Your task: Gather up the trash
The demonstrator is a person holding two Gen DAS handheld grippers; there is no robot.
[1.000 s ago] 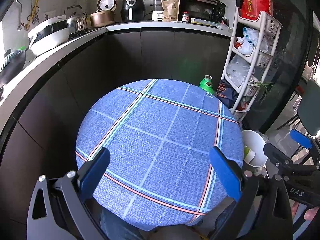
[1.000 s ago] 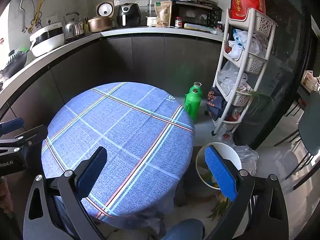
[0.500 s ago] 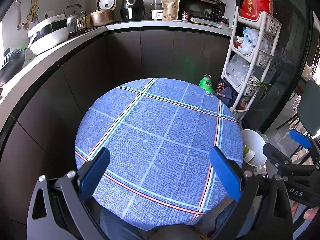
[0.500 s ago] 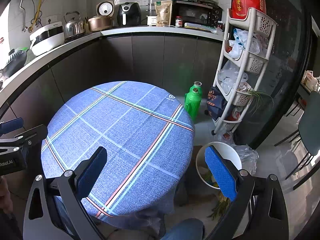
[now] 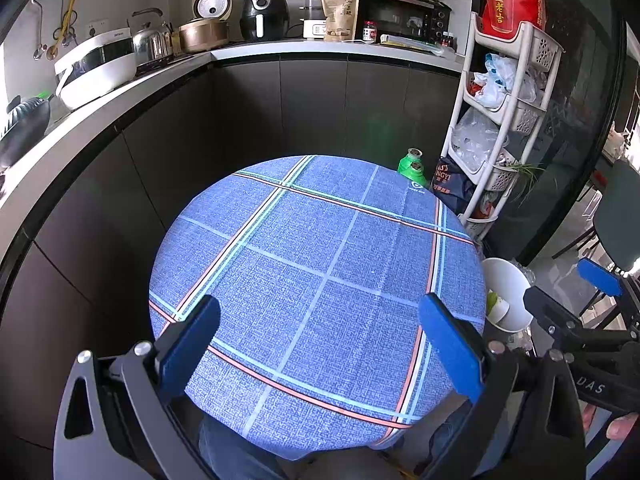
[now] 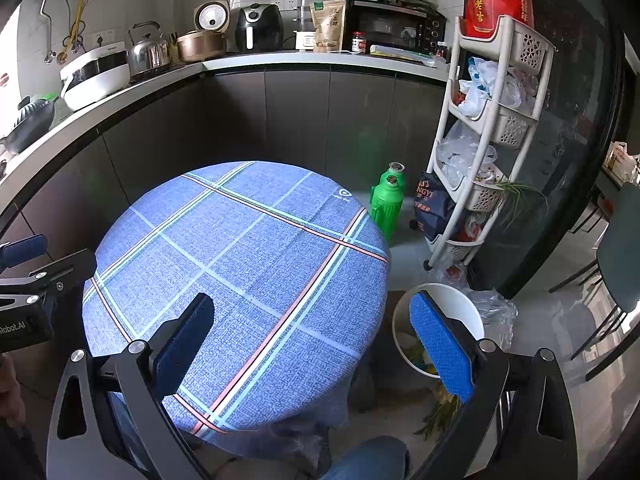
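Holding both tools over the round table with the blue plaid cloth (image 5: 320, 280).

We hover our left gripper (image 5: 318, 344) and right gripper (image 6: 310, 336) above its near edge, each with blue-padded jaws spread wide and nothing between them. On the floor just right of the table stands the white plastic trash bucket (image 6: 460, 300), with scraps and green stalks inside; more green stalks (image 6: 438, 412) lie on the tiles by its base.
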